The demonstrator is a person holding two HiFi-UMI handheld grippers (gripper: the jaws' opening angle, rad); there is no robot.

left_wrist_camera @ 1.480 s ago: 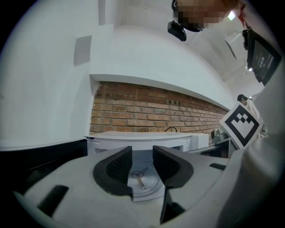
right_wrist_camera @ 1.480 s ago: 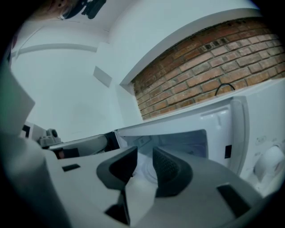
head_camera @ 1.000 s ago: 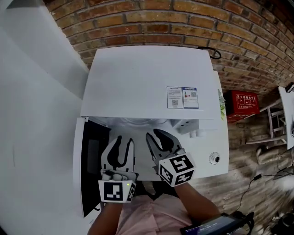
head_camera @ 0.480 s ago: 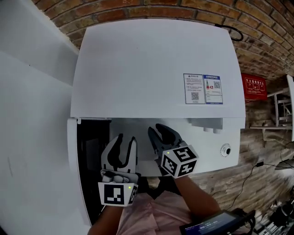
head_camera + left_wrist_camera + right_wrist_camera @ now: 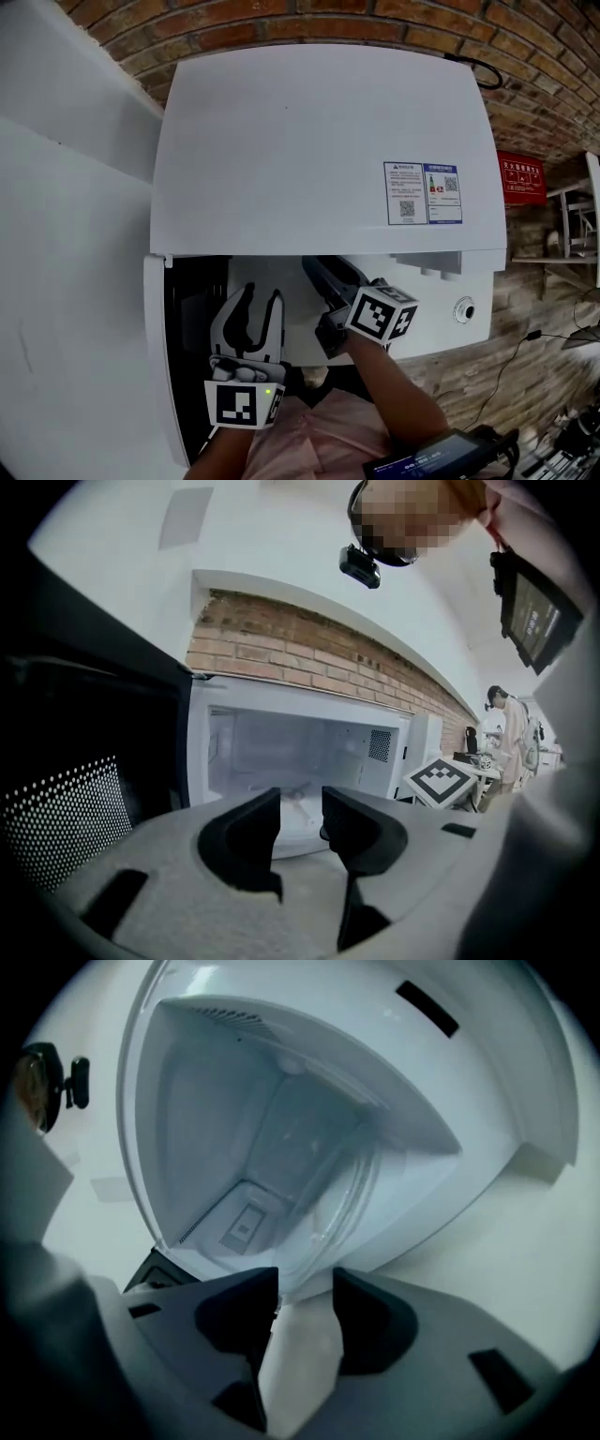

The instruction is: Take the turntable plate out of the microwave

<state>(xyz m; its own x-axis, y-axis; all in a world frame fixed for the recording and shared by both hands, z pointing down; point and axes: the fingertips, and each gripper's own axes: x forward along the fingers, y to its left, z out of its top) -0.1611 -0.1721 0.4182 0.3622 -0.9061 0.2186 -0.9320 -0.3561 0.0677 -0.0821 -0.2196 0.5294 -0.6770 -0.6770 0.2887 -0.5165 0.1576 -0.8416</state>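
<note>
a white microwave [image 5: 319, 141] fills the middle of the head view, seen from above, with a brick wall [image 5: 281, 28] along the top edge. its door [image 5: 156, 375] hangs open at lower left, the dark inner face turned toward the cavity. a blue-and-white label [image 5: 422, 192] sits on the top panel toward the right, and a round knob [image 5: 462, 309] shows on the front at right.

both tongs reach toward the open mouth from the bottom of the frame. the left tongs [image 5: 260, 295] are at the front of the opening, their marker cube [image 5: 242, 403] nearest the camera. in the left gripper view the jaws stand apart with nothing in the gap (they have just eased a shade wider). through that gap the turntable plate [image 5: 298, 819] lies flat on the cavity floor, beyond the tips and untouched by them.

the right tongs [image 5: 319, 272] are just to the right of the left pair, rolled onto their side. in the right gripper view the whole oven looks tilted. the plate's clear rim runs down from mid-frame into the gap between the jaw tips. those jaws have just been opening and now stand wide and released, not pinching the rim. whether one tip brushes the glass cannot be told.
</note>
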